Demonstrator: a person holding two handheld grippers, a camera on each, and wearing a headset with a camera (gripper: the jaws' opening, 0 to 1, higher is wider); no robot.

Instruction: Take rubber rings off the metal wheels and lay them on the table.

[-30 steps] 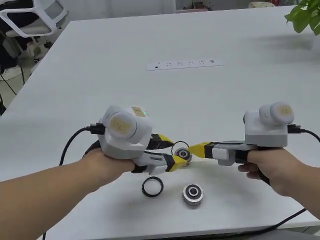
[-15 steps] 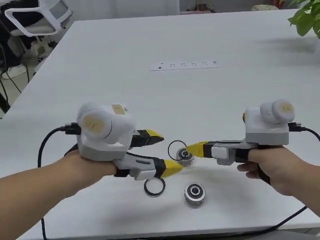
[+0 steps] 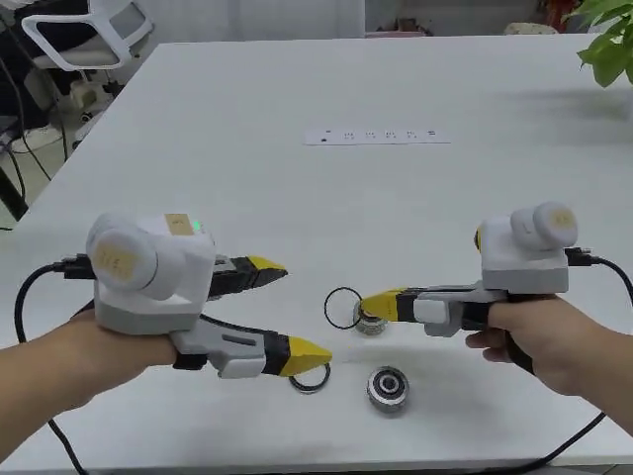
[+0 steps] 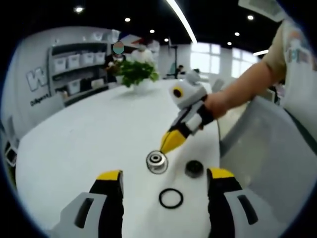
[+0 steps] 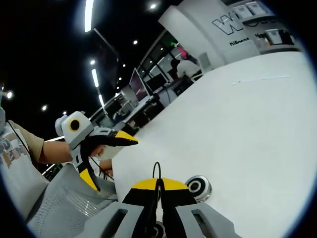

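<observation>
The only writing you can read is a big "W" on the far wall (image 5: 225, 22); the smaller line under it is too small to make out, and the power strip (image 3: 376, 136) in the middle of the bench (image 3: 247, 148) shows sockets but no legible label. Your right tongs (image 3: 374, 303) are clenched on a thin rubber ring (image 3: 343, 307), pinching its right side. In the right gripper view the ring (image 5: 157, 171) stands edge-on above the yellow tips. A bare metal wheel (image 3: 371, 322) lies just beside those tips. Whether the ring touches the bench cannot be told. Your left tongs (image 3: 287, 310) are released, jaws spread wide and holding nothing, to the left of the ring. A second ring (image 3: 310, 378) lies flat on the bench, partly under the lower left jaw, and in the left gripper view it (image 4: 171, 198) sits between the two jaws. A second wheel (image 3: 388, 386), dark around its rim, rests near the ring, close to the near edge of the bench. Beyond the wheels the bench runs open up to the power strip, with a plant (image 3: 608, 40) at the far right corner.
</observation>
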